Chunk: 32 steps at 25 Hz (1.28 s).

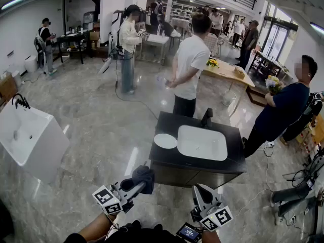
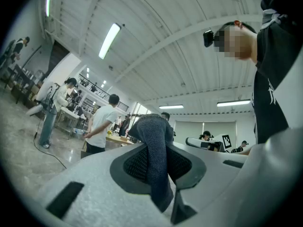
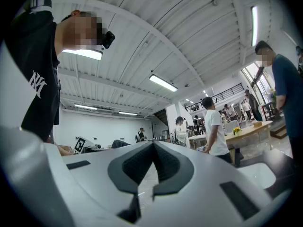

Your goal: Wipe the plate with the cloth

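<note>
A white round plate (image 1: 165, 140) lies on the dark counter (image 1: 167, 158) left of a white sink basin (image 1: 202, 143). My left gripper (image 1: 143, 182) is low in the head view, well short of the counter, shut on a dark blue-grey cloth (image 1: 144, 178). In the left gripper view the cloth (image 2: 155, 150) is pinched between the pads and hangs over the tips of the left gripper (image 2: 156, 164). My right gripper (image 1: 201, 192) is beside it, shut and empty; in the right gripper view the right gripper (image 3: 153, 167) has its tips meeting with nothing between them.
A person in a white shirt (image 1: 188, 70) stands behind the counter, another in dark blue (image 1: 281, 110) at its right. A white freestanding sink (image 1: 25, 135) is at the left. A black tap (image 1: 206, 117) rises behind the basin. Cables (image 1: 298, 186) lie on the floor at right.
</note>
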### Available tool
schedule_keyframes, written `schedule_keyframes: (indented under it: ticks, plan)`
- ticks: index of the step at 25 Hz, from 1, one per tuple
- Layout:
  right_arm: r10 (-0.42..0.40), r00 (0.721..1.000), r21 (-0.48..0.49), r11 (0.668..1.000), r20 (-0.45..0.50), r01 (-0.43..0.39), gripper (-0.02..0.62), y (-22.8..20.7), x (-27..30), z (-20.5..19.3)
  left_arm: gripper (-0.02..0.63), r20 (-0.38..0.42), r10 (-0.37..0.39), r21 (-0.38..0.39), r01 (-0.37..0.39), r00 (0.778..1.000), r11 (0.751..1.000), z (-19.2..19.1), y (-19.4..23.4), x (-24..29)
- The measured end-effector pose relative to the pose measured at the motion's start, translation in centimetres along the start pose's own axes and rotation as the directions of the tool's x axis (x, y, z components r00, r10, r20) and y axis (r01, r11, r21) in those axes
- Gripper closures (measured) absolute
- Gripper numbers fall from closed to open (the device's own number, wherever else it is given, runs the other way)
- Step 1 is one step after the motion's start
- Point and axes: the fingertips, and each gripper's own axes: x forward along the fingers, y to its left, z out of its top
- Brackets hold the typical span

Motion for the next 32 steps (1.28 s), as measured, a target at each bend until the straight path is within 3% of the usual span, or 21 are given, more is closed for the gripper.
schedule_keyframes:
  ticks: [11,19,27,32]
  plan:
    - [0.015,0.999,-0.026,1.0,-0.032,-0.016,0.592,1.4,2.6,-1.3,0.546,0.008,-0.005,-0.015,0.005,1.0,1.0,0.7,2.1,-1.6]
    - [-0.005,0.995,0.094,0.995,-0.102,0.014,0.591,-1.3,5.5,-4.8,0.546,-0.06,-0.018,-0.073,0.013,0.998,0.997,-0.5,5.7,-1.2]
    - [0.019,0.979,0.056,0.998,-0.204,-0.008,0.588,-5.8,10.6,-7.7,0.546,-0.092,-0.048,-0.134,0.035,0.995,0.99,-2.6,12.2,2.1]
    - [0.025,0.967,0.091,0.996,-0.253,-0.002,0.589,-14.5,14.7,-11.3,0.546,-0.125,-0.041,-0.152,0.022,0.991,0.988,-5.2,17.6,8.9]
